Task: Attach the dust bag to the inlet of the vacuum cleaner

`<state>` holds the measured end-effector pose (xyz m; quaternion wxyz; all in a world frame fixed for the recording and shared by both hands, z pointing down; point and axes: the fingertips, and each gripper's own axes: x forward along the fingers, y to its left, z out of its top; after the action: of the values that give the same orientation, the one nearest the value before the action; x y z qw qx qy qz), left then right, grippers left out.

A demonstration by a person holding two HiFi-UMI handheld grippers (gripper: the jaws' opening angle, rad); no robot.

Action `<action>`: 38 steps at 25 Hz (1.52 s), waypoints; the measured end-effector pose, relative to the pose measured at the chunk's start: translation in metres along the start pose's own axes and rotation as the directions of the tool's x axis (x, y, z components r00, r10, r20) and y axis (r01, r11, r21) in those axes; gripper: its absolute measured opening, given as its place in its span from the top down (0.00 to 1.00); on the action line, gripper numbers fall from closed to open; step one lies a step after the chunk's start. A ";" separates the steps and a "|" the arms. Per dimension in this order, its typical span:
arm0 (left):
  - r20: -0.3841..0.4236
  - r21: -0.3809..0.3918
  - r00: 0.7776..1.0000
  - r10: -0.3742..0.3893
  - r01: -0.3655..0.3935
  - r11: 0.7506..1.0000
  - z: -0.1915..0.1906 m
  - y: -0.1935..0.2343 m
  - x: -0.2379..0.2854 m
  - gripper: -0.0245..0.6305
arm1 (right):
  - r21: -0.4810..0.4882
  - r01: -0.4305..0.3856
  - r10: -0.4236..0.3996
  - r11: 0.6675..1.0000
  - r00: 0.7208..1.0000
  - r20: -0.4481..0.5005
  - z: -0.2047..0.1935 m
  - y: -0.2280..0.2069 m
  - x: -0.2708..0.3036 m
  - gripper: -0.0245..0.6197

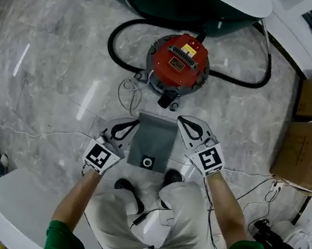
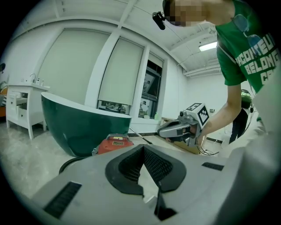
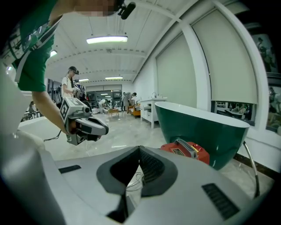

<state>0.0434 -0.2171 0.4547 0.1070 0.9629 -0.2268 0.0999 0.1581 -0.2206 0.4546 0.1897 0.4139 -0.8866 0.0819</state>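
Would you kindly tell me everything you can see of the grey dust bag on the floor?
The dust bag is a flat grey rectangle, paper or fabric by its look, lying on the marble floor near the red vacuum cleaner. A white-ringed round hole sits at its end nearest the person's shoes. The left hand-held gripper and right hand-held gripper flank it.

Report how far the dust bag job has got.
Done: nothing visible. The dust bag lies flat on the floor, apart from the red vacuum cleaner. In hand: nothing; left gripper and right gripper are shut, empty, flanking it. Remaining: grasping, carrying, attaching.
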 end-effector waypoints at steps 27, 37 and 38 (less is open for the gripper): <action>0.098 0.164 0.981 -0.166 0.148 0.975 -0.222 -0.010 0.061 0.96 | -0.064 -0.094 0.102 0.994 0.987 0.127 -0.223 0.034 0.068 0.95; 0.038 0.162 0.983 -0.182 0.174 0.971 -0.307 -0.068 0.026 0.96 | -0.092 -0.222 0.229 0.971 0.970 0.076 -0.299 0.108 0.056 0.95; 0.038 0.154 0.983 -0.180 0.172 0.973 -0.315 -0.075 0.022 0.96 | -0.095 -0.239 0.246 0.966 0.967 0.064 -0.307 0.117 0.055 0.95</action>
<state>0.0519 -0.0814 0.7490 0.0368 0.9868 -0.1349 0.0821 0.1186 -0.0911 0.7591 0.1626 0.2964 -0.9398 0.0503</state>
